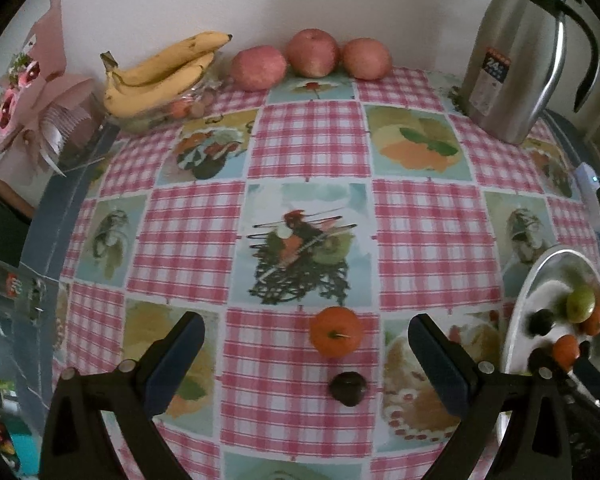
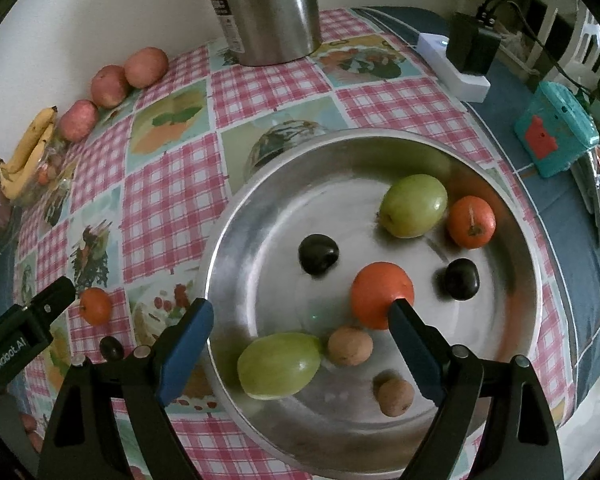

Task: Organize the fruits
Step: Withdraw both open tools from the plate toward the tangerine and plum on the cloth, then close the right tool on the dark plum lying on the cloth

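Both grippers stand wide open and hold nothing. Left gripper (image 1: 306, 344) hovers over the checked tablecloth (image 1: 308, 140), a small orange fruit (image 1: 335, 331) and a dark plum (image 1: 348, 388) lying loose between its fingers (neither touched). Right gripper (image 2: 300, 320) hangs over the steel bowl (image 2: 512, 240); its right finger (image 2: 412, 340) overlaps another orange fruit (image 2: 380, 292) at 6 o'clock, contact unclear. Green fruits lie at 1 and 7 o'clock.
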{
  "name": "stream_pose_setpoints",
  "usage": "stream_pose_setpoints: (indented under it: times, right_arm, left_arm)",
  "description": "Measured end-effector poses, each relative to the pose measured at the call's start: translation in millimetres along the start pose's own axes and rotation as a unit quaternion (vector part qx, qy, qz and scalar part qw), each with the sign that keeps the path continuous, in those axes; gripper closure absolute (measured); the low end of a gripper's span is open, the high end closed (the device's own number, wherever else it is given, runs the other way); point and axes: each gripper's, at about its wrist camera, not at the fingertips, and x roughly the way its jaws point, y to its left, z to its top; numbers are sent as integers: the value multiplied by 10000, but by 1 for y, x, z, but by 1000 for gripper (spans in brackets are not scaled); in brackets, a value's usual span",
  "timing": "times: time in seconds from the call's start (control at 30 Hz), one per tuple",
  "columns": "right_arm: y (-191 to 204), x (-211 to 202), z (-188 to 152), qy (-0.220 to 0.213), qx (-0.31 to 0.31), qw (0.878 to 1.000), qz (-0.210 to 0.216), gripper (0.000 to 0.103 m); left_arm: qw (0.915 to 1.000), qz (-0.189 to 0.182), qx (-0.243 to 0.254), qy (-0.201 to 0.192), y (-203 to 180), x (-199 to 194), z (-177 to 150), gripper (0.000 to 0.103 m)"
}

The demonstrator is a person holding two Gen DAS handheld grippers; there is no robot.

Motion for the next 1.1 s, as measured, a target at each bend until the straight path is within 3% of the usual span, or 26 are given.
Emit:
stream_pose_setpoints:
  times: [0.17,0.47,0.83,1.1]
  right_arm:
    - [9,-2,-1,-19,-9,9993,377,14]
    - [33,-3,-7,-42,-271,9979,584,14]
    - [86,1,-22,90,-936,9925,776,14]
    - [115,9,-30,241,-1306,9882,763,14]
  left_arm:
    - [9999,133,-21,44,17,4,0,0]
    - [9990,223,-378,22,56,0,0,0]
    - [9969,60,-763,192,83,11,-4,0]
    - [9961,208,-582,626,85,38,-14,0]
